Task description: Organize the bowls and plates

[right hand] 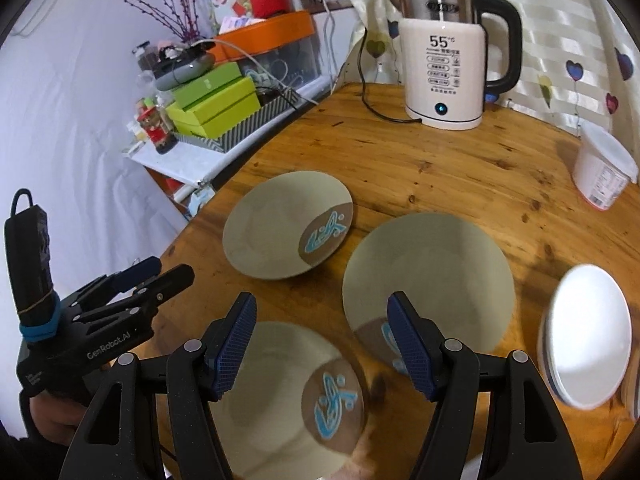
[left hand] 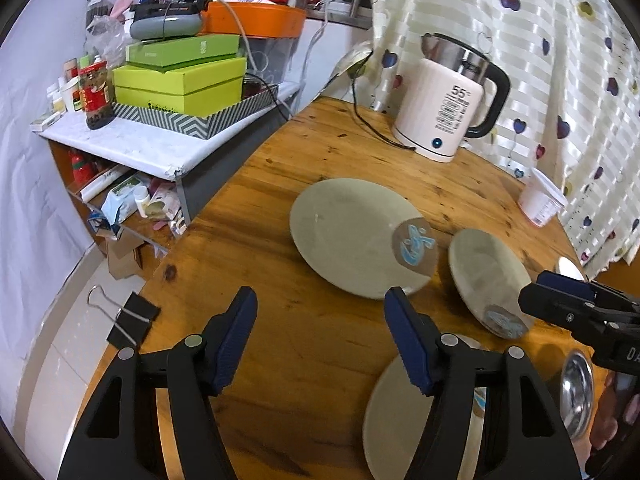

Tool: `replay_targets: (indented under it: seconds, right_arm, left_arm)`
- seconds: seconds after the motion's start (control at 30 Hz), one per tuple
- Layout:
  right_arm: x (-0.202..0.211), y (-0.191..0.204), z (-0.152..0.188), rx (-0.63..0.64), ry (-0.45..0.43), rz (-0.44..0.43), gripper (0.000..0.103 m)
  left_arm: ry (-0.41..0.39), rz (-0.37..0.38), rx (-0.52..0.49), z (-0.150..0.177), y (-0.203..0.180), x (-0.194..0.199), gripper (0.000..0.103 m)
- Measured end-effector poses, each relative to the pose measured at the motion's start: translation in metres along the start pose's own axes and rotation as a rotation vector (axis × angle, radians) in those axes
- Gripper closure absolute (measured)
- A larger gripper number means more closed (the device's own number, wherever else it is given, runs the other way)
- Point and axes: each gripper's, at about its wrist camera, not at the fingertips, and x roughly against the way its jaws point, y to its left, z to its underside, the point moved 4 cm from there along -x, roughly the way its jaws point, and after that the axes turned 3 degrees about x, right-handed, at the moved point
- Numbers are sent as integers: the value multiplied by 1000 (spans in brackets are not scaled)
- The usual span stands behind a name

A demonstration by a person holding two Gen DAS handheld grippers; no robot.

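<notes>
Near plate under the right tool; both tools spread and holding nothing.

The near plate lies flat on the desk directly below the right tool, nearer it than the left tool, which stands left over bare wood. Right plate sits just beyond; far plate further left; white bowls at right.

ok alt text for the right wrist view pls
Three grey-green plates with blue motifs lie apart on a round wooden table, the open right gripper above them. A white kettle stands behind, a white plate at right, the left gripper at left.
</notes>
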Motion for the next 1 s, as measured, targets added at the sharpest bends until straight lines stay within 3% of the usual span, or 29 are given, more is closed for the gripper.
replay_targets:
  seconds: [0.33,0.53,0.63,1.0]
  right_arm:
    - [-47,-3,-41,27,46,-5,37]
    - [-78,-12,-56,10,94,-18,49]
    - [-92,-18,-60,-7,116,-30,57]
    - [-119,-20,-70,-3,153,-34,66]
  left_arm:
    - [49,19,51,-17,10,-38,36]
    - [64,21,69,-24,13,-53,37]
    - [79,26,73,-25,15,-60,50]
    - [104,35,105,-28,22,-77,53]
